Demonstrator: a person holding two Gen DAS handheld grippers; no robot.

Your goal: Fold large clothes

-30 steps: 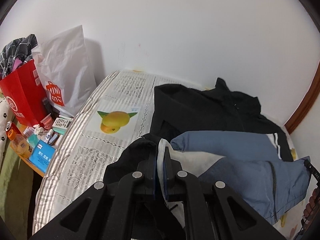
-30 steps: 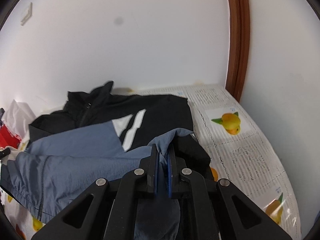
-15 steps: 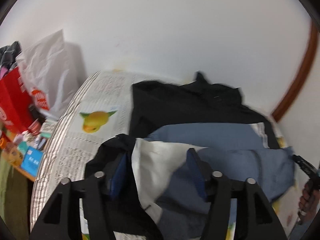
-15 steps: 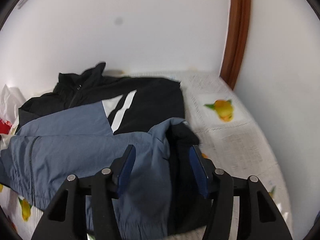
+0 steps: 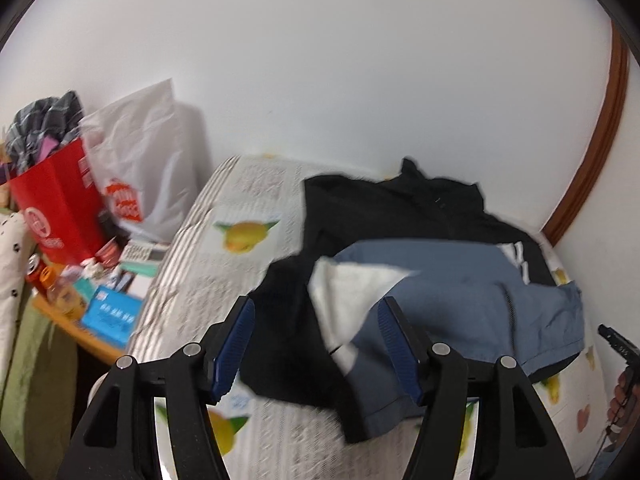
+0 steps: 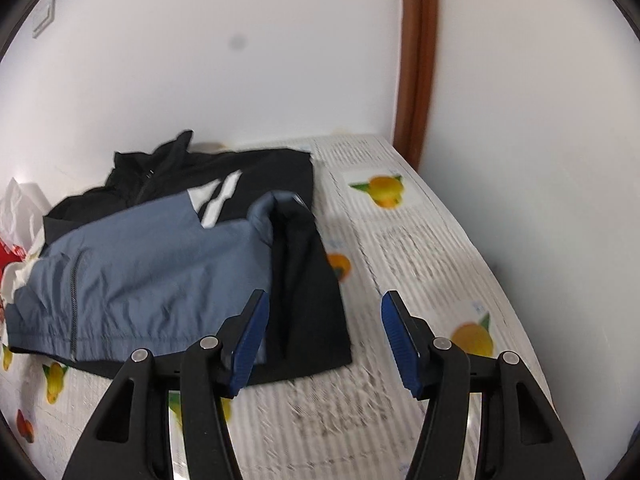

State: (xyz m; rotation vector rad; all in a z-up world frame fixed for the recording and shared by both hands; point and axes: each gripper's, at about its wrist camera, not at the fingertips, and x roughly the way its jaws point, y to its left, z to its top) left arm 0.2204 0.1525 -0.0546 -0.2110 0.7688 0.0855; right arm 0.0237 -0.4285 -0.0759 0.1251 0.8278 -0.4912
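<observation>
White walls meet at a corner with a brown wooden trim (image 6: 416,60). Bed cover (image 6: 420,248), white with grey print and orange fruit pictures, fills the lower part of both views.

Jacket (image 6: 160,264), black and blue-grey with white stripes: lies on the bed cover, lower half folded up over the black upper part, collar toward the wall, white lining showing at one turned-over edge in the left wrist view.

Left gripper (image 5: 316,334): jaws have just been opening and stand apart above the jacket's near edge, blue pads clear of the cloth.

Right gripper (image 6: 324,336): jaws have just been opening too; they stand apart over the jacket's black corner and the bare cover, holding nothing.

Bedside items, left wrist view: red paper bag (image 5: 56,204), white plastic bag (image 5: 148,168), small boxes and bottles, blurred.
</observation>
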